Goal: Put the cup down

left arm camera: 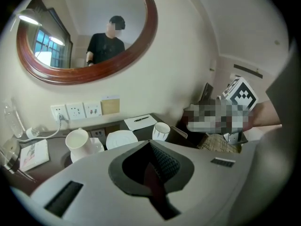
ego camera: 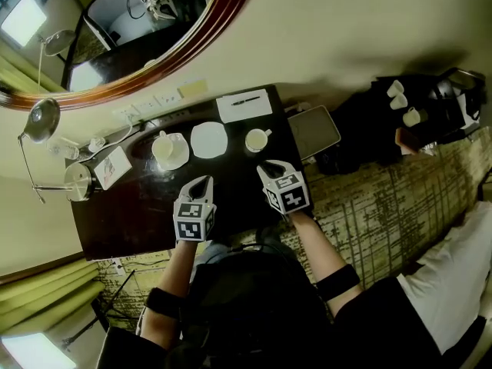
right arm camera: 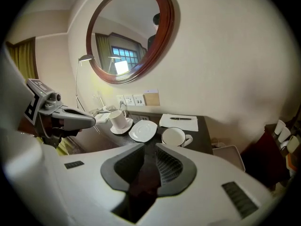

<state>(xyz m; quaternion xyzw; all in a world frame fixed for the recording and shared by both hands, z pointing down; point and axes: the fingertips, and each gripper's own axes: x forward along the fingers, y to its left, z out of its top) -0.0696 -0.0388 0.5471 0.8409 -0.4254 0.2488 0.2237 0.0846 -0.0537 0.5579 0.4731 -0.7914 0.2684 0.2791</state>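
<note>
A white cup (ego camera: pixel 257 139) with a handle stands upright on the dark table (ego camera: pixel 131 214), to the right of an empty white saucer (ego camera: pixel 209 140). My right gripper (ego camera: pixel 269 166) is just short of the cup, and its jaws stand a little apart with nothing between them. In the right gripper view the cup (right arm camera: pixel 175 137) sits beyond the right gripper (right arm camera: pixel 146 147). My left gripper (ego camera: pixel 202 181) hovers over the table's middle, shut and empty. From the left gripper view, the cup (left arm camera: pixel 161 131) is ahead and to the right of the left gripper (left arm camera: pixel 149 144).
A second cup on its saucer (ego camera: pixel 164 147) stands left of the empty saucer. A notepad with a pen (ego camera: pixel 244 104) lies by the wall. A tray (ego camera: pixel 314 131) sits off the table's right end. Lamps (ego camera: pixel 38 121) and cables crowd the left end.
</note>
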